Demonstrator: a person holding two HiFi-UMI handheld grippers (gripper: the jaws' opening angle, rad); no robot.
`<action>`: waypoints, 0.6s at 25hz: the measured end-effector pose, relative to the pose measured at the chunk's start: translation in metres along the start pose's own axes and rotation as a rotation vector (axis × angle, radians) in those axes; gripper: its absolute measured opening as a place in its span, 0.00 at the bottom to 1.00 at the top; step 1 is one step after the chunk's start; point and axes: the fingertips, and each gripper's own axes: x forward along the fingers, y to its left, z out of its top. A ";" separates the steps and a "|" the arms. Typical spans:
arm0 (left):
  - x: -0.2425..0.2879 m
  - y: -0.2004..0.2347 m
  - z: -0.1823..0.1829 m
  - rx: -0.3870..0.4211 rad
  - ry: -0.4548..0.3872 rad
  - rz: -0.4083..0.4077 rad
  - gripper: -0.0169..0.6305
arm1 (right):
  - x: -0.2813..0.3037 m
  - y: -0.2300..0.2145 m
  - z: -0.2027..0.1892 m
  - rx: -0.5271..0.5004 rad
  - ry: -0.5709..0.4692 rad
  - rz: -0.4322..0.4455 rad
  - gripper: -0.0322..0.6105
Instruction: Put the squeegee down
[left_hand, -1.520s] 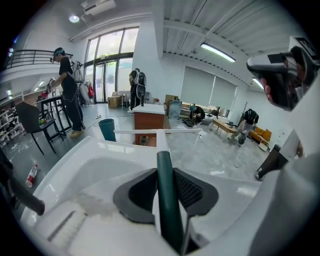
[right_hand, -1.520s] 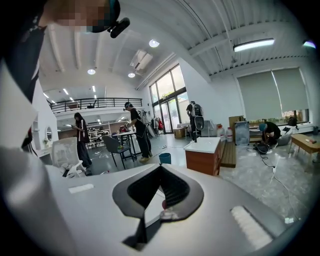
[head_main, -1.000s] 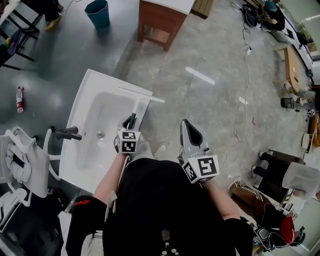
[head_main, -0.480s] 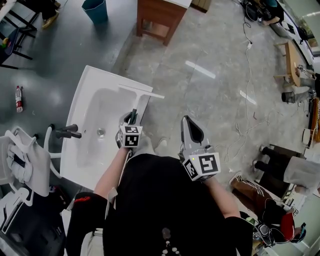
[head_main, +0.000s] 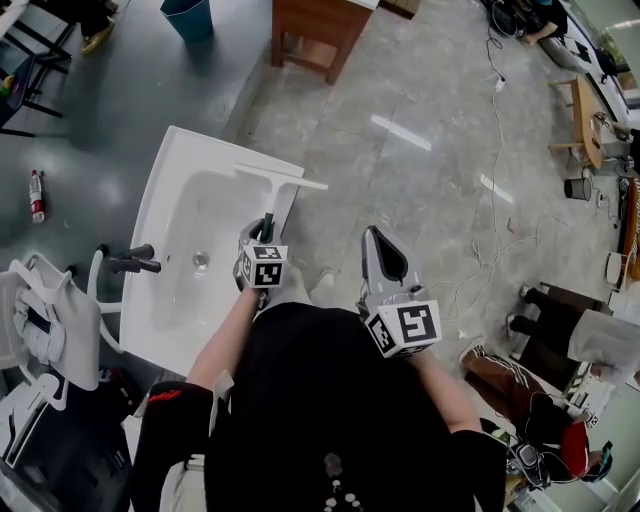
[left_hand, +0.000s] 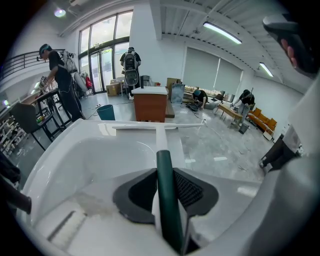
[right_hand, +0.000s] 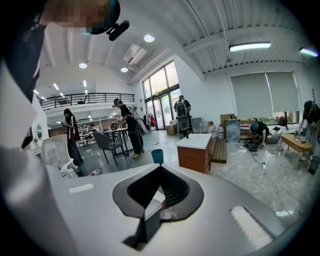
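Observation:
A squeegee with a white blade (head_main: 282, 177) and a dark green handle (left_hand: 165, 195) is held over the right side of the white sink (head_main: 165, 195). My left gripper (head_main: 263, 233) is shut on that handle, pointing steeply down. In the left gripper view the blade (left_hand: 157, 126) lies across the far rim of the sink (left_hand: 65, 165); whether it touches I cannot tell. The handle passes between the pads of my left gripper (left_hand: 163, 175). My right gripper (head_main: 371, 236) hangs over the floor to the right, shut and empty, and its tips meet in the right gripper view (right_hand: 160, 168).
A black faucet (head_main: 128, 262) sits on the sink's left side. A white plastic chair (head_main: 45, 320) stands at the left, with a bottle (head_main: 37, 195) on the floor. A blue bin (head_main: 190, 18) and a wooden cabinet (head_main: 320, 25) stand beyond. Cables (head_main: 490, 250) trail across the floor at right.
My left gripper has sunk a little toward the sink with the squeegee still in it. The right gripper has stayed where it was.

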 end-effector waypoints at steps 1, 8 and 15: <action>0.001 0.000 -0.001 0.000 0.001 -0.002 0.19 | 0.000 0.000 -0.001 -0.001 0.003 -0.003 0.05; 0.003 -0.002 -0.005 0.010 -0.001 -0.018 0.20 | -0.005 -0.005 -0.003 0.002 0.010 -0.020 0.05; 0.004 -0.003 -0.006 0.034 -0.012 -0.025 0.21 | -0.010 -0.008 -0.009 0.004 0.015 -0.035 0.05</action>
